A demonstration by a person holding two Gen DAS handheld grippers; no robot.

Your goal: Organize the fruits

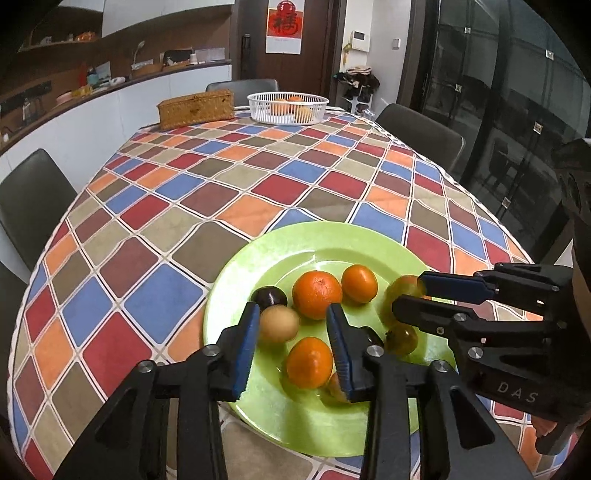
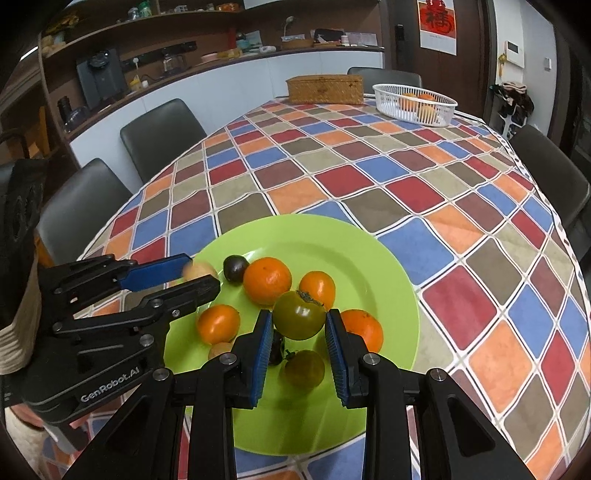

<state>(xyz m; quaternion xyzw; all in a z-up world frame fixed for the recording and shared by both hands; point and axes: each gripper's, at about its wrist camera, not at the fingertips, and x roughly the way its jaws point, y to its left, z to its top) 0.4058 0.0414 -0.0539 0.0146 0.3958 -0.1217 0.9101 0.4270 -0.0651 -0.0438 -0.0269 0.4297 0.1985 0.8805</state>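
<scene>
Where chairs (image 2: pixel 159 136) ring it, checked tablecloth (image 1: pixel 229 192); kitchen counter (image 2: pixel 221 70)

This was a home dining room. A table (image 2: pixel 369 177) under a checkered cloth stood ringed by dark chairs (image 2: pixel 162 129), with a sideboard (image 2: pixel 221 74) of kitchen clutter, a red calendar (image 1: pixel 283 26) and a wall intercom (image 1: pixel 359 40) behind.

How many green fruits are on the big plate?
2. One green fruit sits between the right claw's fingers; the other green fruit lies on the plate just nearer the camera. More may be hidden.
</scene>
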